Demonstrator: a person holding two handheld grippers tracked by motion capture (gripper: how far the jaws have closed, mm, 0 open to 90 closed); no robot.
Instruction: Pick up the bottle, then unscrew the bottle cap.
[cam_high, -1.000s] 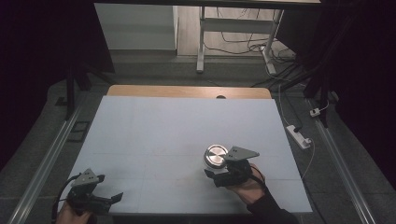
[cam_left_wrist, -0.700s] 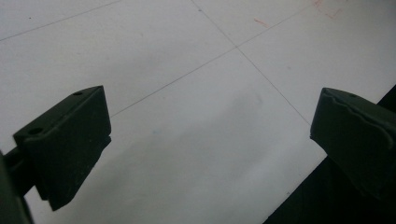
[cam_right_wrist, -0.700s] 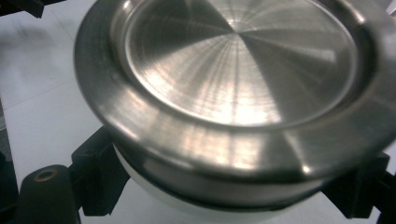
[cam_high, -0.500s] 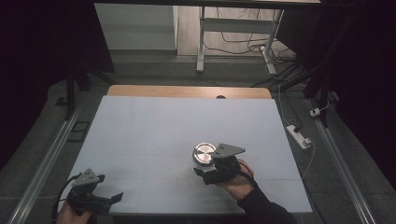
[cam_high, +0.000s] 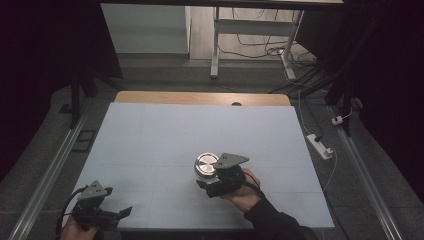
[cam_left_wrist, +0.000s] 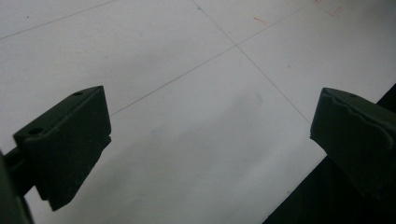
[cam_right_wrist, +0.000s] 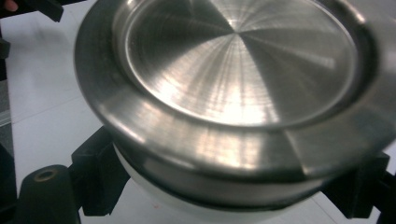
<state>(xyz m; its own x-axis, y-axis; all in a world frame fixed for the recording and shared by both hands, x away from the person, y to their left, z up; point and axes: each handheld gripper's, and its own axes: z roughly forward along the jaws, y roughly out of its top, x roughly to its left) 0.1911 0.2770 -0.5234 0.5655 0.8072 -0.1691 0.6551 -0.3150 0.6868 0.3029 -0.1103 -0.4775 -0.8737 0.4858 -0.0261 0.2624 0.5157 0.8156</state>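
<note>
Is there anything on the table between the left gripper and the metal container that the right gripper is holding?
Nothing visible. Bare white table lies between the left gripper at the near left corner and the metal container, which sits between the right gripper's jaws.

Left gripper (cam_high: 107, 214) fingers spread wide — right gripper (cam_high: 212, 176) clamped.

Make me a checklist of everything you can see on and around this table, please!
Surface: white table, wooden strip at far edge.
Job's things: round metal container, shiny lid on top.
Clutter: nothing seen.
Tongs: right tongs shut on the metal container; left tongs open, empty, at the near left corner.
Cables: cable trailing from left tongs; wires on floor beyond.
Surroundings: white power strip on floor at right, table legs behind, dark room.
</note>
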